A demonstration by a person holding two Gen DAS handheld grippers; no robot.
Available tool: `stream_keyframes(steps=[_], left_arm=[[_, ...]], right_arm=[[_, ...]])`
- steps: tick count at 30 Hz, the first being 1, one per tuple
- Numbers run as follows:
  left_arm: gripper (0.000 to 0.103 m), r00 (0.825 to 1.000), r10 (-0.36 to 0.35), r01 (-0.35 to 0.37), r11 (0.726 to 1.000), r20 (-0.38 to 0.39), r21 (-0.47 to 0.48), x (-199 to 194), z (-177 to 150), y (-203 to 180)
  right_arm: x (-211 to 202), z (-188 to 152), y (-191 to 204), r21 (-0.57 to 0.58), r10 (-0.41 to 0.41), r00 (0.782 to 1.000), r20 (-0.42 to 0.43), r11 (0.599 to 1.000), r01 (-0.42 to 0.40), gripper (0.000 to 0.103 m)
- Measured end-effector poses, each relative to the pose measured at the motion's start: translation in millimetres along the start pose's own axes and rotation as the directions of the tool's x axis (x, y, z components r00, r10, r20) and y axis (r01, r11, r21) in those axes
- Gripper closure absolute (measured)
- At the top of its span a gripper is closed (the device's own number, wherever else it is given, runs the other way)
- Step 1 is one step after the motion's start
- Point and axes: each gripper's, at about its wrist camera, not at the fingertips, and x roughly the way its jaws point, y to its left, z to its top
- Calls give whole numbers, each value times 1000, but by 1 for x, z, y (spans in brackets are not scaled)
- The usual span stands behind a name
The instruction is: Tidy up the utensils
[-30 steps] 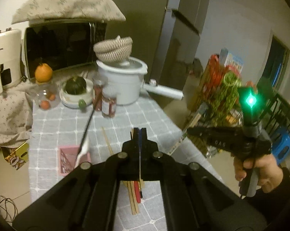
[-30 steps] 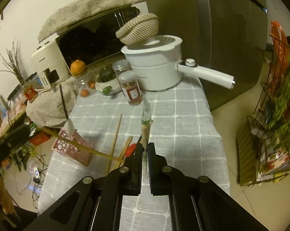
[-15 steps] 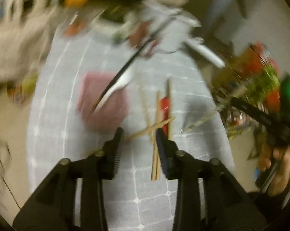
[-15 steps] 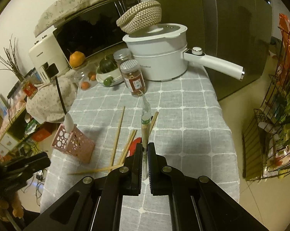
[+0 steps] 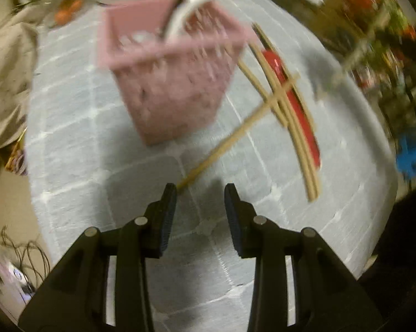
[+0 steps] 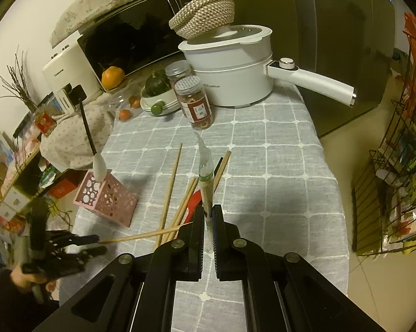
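Down from its high view of the room, the left gripper (image 5: 199, 193) now hangs over the bench (image 5: 102, 149), its jaws parted partway and empty, having opened within the last second. Just beyond its tips lies the near end of a single chopstick (image 5: 230, 141). Farther off, the pink holder (image 5: 169, 77) stands left of the crossed chopsticks (image 5: 285, 105). The right gripper (image 6: 207, 215) is clamped on a wrapped chopstick pair (image 6: 206, 185). Closing off-centre could roll the thin stick away or pinch cloth.
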Motion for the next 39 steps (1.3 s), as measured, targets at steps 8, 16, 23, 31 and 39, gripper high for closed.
stream_keyframes(steps=[8,16,23,31,39], left_arm=[[66,997,16,-18,1000,78,25,-15,-14,10],[66,996,52,-57,996,77,65,-1,-12,28],[94,994,79,-86,991,72,107,-5,-18,15],[99,980,98,-136,966,174,220,-41,-37,-32],[99,908,2,-104,969,419,223,-103,-29,-60]], right_arm=[[2,-4,-2,15,8,1000,-15,1000,-8,97],[6,-4,4,8,6,1000,-19,1000,-6,97],[7,-3,6,13,0,1000,-16,1000,1,97],[0,-8,5,13,0,1000,-7,1000,0,97],[-8,-9,5,25,6,1000,14,1000,-7,97]])
